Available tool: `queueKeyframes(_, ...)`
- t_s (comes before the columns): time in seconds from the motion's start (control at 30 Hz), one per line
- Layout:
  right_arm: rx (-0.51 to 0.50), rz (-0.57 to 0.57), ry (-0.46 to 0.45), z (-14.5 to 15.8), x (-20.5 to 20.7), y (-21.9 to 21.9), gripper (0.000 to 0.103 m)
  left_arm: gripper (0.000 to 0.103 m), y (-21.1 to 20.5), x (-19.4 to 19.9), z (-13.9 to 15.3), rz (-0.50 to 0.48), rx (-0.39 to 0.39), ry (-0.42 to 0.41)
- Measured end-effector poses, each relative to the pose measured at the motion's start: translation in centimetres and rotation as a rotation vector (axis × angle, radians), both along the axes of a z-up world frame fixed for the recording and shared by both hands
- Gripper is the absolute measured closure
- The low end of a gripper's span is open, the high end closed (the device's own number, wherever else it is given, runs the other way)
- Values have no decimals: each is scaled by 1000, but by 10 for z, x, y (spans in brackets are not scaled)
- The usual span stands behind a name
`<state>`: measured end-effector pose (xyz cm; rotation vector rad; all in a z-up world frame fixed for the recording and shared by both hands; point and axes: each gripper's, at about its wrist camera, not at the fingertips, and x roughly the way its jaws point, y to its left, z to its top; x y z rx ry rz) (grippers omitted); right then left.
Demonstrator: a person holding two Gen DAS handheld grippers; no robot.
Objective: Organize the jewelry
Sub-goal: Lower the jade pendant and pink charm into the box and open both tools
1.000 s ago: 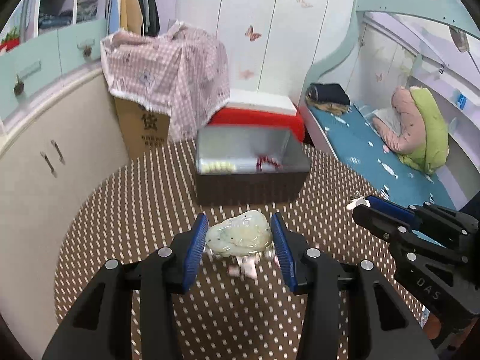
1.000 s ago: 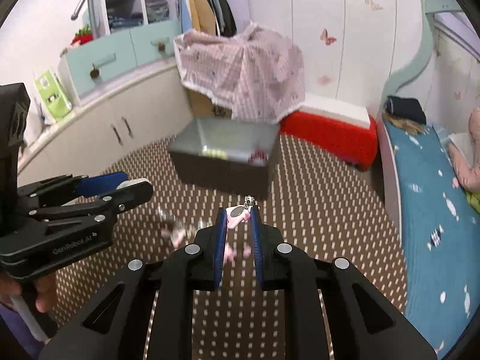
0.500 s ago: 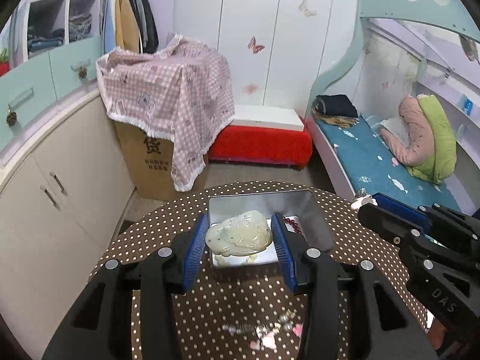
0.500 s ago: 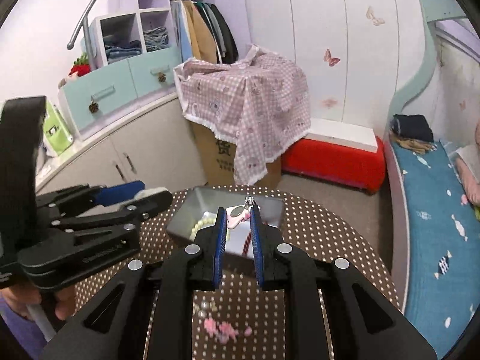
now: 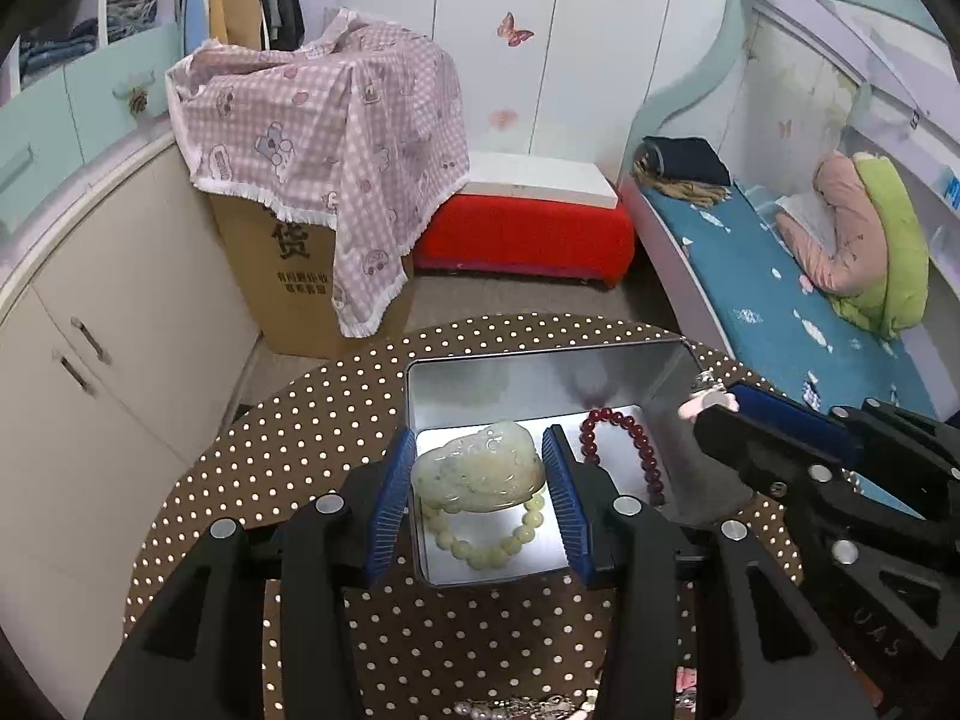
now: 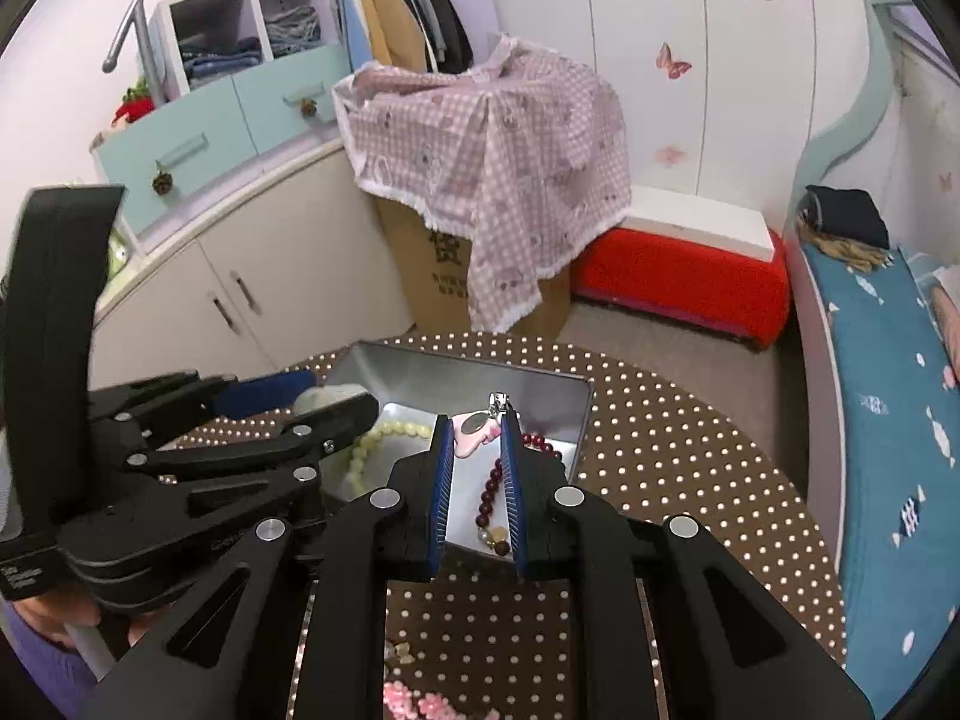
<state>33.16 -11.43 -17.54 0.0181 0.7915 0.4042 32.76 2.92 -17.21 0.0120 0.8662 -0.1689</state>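
My left gripper [image 5: 479, 468] is shut on a pale green carved jade pendant [image 5: 480, 473], held over the open metal tin [image 5: 528, 372]. Inside the tin lie a pale bead bracelet [image 5: 486, 543] and a dark red bead bracelet [image 5: 624, 450]. My right gripper [image 6: 476, 429] is shut on a small pink charm with a silver clasp [image 6: 477, 427], also above the tin [image 6: 474, 369]. The left gripper [image 6: 300, 402] shows at the left of the right wrist view, and the right gripper [image 5: 711, 402] at the right of the left wrist view.
The tin sits on a round table with a brown dotted cloth [image 5: 300, 456]. Loose pink and pearl jewelry [image 6: 414, 705] lies near the table's front edge. Behind stand a cardboard box under checked cloth [image 5: 318, 120], a red bench [image 5: 528, 228] and a bed [image 5: 780, 300].
Both grippers have moved forward with their pieces, from the loose jewelry pile to over the tin. The tin now lies directly beneath the fingers.
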Motion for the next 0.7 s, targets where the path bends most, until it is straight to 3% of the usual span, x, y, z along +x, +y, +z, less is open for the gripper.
queueKeyframes(0.53, 12, -7, 33, -14, 4, 1, 86, 60, -5, -8, 10, 2, 29, -36)
queueKeyframes(0.7, 12, -8, 42, -16, 2, 1, 86, 52, -3, -11, 11, 16, 35, -39)
